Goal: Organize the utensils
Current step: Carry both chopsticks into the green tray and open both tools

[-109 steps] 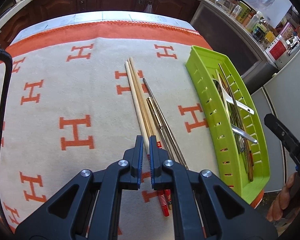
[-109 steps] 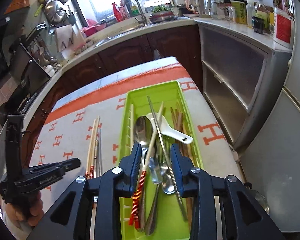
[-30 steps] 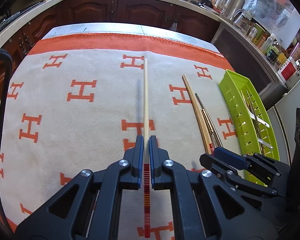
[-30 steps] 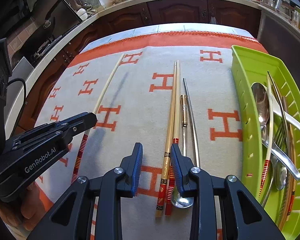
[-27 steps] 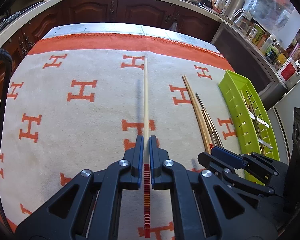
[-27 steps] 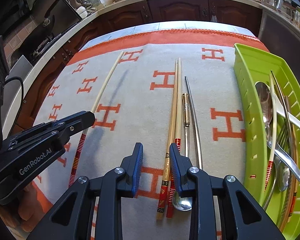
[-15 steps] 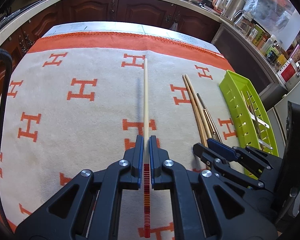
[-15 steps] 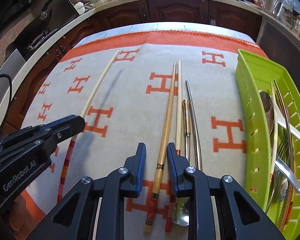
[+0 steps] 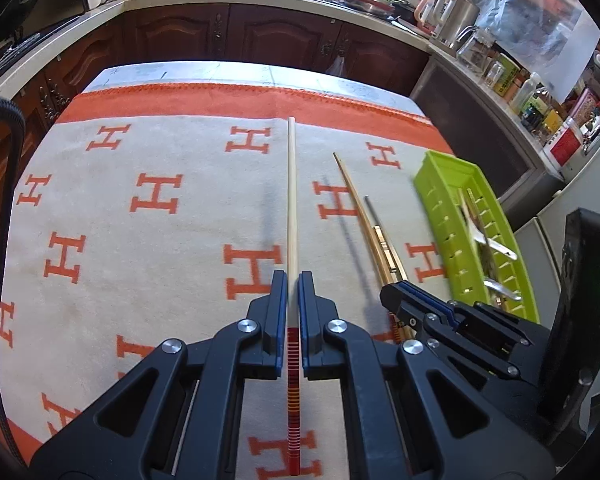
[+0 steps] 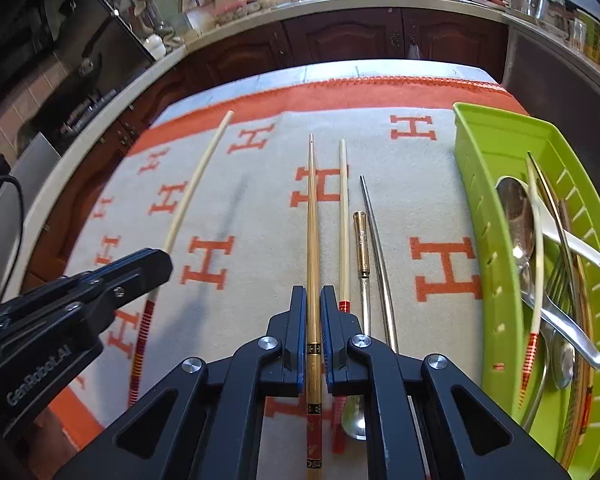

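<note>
A cloth covers the counter nearly to its far edge. On the cloth, running from the near edge toward the far edge, lie a chopstick, a metal-handled utensil just right of it, and a thin metal rod further right. A tray sits along the counter's right edge, holding spoons, a fork and more chopsticks. Left of the lying chopstick, another chopstick runs between the right gripper fingers. Well to the left, a third sits in the left gripper, above the cloth's middle. Cabinets stand behind the counter.
</note>
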A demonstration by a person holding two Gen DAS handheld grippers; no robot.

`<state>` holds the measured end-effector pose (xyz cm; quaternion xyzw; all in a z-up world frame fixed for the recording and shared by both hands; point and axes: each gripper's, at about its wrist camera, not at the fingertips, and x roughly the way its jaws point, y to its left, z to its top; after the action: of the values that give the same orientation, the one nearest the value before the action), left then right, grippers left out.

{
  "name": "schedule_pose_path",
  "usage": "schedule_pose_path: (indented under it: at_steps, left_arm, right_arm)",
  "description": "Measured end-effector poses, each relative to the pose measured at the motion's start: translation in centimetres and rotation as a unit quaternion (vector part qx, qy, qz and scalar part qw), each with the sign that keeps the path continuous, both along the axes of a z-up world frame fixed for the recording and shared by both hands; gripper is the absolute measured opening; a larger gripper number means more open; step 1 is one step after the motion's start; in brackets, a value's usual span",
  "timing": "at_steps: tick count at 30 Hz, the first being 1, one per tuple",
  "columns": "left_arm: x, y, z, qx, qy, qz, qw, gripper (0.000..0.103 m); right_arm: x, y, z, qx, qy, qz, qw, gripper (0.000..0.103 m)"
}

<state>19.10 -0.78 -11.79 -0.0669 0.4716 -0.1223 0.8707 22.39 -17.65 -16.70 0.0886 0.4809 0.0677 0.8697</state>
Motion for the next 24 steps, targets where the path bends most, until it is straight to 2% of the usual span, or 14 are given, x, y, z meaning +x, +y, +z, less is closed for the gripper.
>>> schedule_pose_path:
  at_steps: [7,12,18,24]
  left_arm:
    - [-0.9,-4.6,3.0,-0.023,-0.007,-0.047,0.9986,0.003]
    - [-1.2,-10.1,4.5,-0.038,-0.001,-0.099,0.9944,0.003]
    - [-1.3,-15.8,4.5,-0.056,0.021,-0.127,0.9901,0.003]
    - [0.0,-18.2,2.6,-0.075,0.054,-0.113,0.9893,0.003]
  right_arm:
    - [-3.6,-5.3,4.5,0.046,-0.050,-0.039,0.997,0.006]
    - [-6.1,-10.3,6.8,0.038,-0.081,-0.082,0.993,0.006]
    - [-7.8,-15.6,6.8,0.015,-0.074,-0.124,0.989,0.006]
    - [-8.7,-18.6,5.8,-0.003,-0.062,-0.128,0.990,0.007]
